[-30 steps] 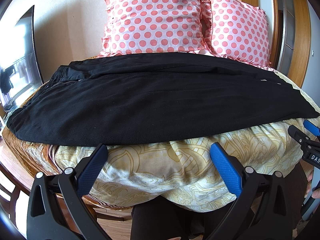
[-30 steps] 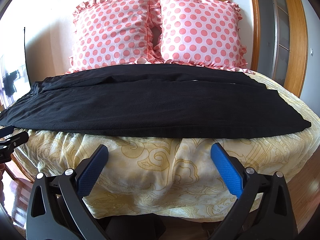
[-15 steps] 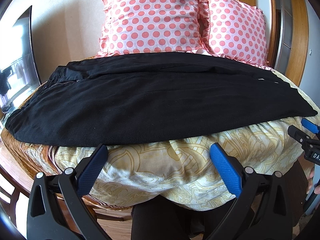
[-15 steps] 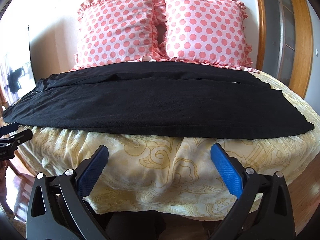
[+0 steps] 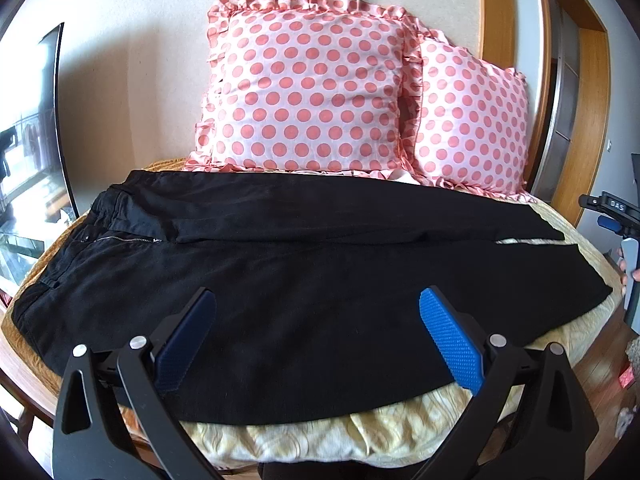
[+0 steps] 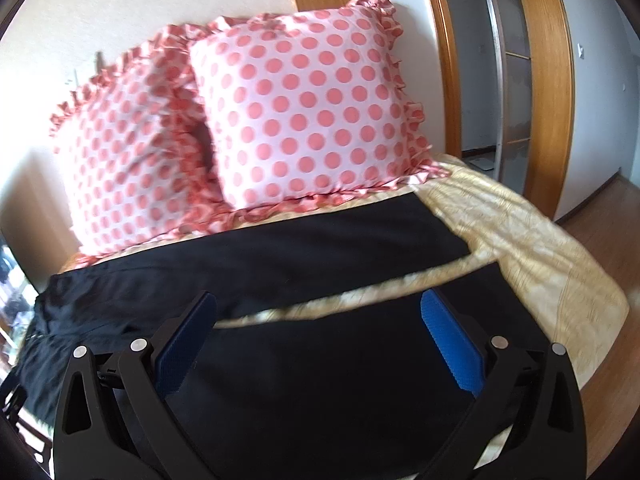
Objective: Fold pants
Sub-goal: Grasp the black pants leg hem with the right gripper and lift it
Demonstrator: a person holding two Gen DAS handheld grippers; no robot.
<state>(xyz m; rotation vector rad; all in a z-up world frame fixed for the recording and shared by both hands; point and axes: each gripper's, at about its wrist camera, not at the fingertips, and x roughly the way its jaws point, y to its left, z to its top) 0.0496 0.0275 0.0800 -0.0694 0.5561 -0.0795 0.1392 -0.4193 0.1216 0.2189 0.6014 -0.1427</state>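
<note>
Left wrist view, left to right.

- Window glass [image 5: 28, 168]: far left, beside the bed.
- Pants [image 5: 304, 288]: black, laid flat across the bedspread [image 5: 320, 432], waistband and zip [image 5: 120, 239] to the left, hems to the right. The two legs lie side by side, the far one partly overlapping the near one.
- Left gripper [image 5: 316, 340]: held above the near leg, blue pads spread wide, nothing between them.
- Polka-dot pillows [image 5: 312, 92]: two, propped against the wall behind the pants.
- Right gripper [image 5: 612, 220]: seen at the far right edge, off the hem end; its spread is not readable from here.

Right wrist view, left to right.

- Pants [image 6: 320, 380]: fill the lower frame; a strip of bedspread [image 6: 360, 294] shows between the legs near the hems.
- Right gripper [image 6: 320, 344]: over the near leg by its hem, fingers wide apart, holding nothing.

Handling, as judged: soft, limp woven cloth, light, not fragile; it will sag and drag on the bedspread. Best holds: waistband corner for the left, hem corner for the right, pinching the full edge thickness.
</note>
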